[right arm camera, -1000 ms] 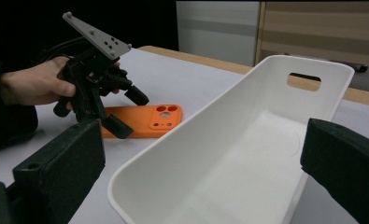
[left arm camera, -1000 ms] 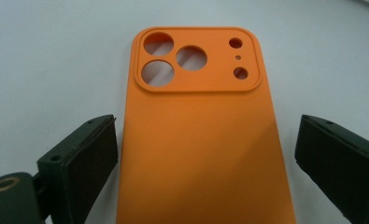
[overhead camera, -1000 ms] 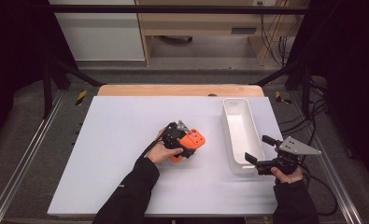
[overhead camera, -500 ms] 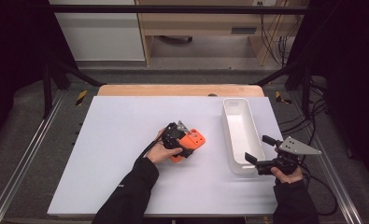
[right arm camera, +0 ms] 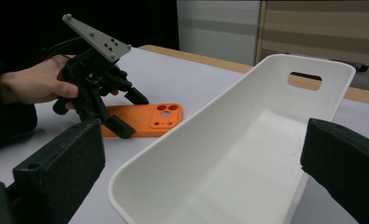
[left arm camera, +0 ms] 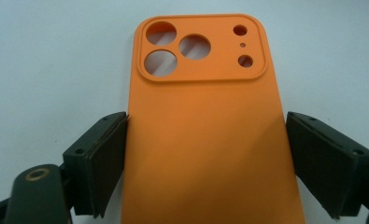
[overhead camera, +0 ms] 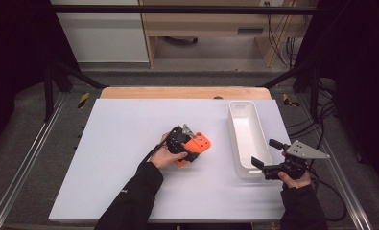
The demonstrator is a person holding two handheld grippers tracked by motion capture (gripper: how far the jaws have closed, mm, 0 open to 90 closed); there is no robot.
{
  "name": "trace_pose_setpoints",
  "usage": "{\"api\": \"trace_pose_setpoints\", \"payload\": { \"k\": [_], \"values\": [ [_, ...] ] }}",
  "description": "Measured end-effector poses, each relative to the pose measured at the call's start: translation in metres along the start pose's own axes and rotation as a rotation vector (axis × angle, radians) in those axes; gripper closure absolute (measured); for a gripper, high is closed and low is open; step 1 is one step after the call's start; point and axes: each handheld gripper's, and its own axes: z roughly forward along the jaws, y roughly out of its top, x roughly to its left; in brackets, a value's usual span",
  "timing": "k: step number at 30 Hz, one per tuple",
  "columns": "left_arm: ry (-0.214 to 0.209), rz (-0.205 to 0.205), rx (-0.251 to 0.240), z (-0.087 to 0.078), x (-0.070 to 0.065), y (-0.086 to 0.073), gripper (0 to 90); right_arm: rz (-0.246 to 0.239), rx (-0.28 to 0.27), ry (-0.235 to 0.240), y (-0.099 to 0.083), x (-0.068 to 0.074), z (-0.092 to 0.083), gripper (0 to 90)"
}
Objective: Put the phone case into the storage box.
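An orange phone case lies flat on the white table, its camera cut-outs at the far end. My left gripper is over its near part. Its jaws have just been closing with the case between them, and both pads now press on the case's long edges. In the right gripper view the left gripper stands over the case. My right gripper is held open at the near end of a white tray, its jaws wide apart on either side of the tray's end.
The long white tray has nothing in it and has a handle slot in its far wall. The white tabletop stretches left of the case. A wooden strip runs along the table's far edge, with metal rails at both sides.
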Motion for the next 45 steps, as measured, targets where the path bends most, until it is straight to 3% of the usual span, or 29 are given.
{"api": "trace_pose_setpoints", "payload": {
  "k": [26, 45],
  "values": [
    [-0.029, -0.005, -0.020, -0.006, 0.002, 0.001, 15.4, 0.001, -0.002, 0.005, 0.000, 0.000, 0.000, 0.5],
    [-0.040, -0.003, -0.084, -0.035, 0.001, 0.004, 15.4, 0.001, -0.004, 0.003, 0.001, 0.000, -0.001, 0.5]
  ]
}}
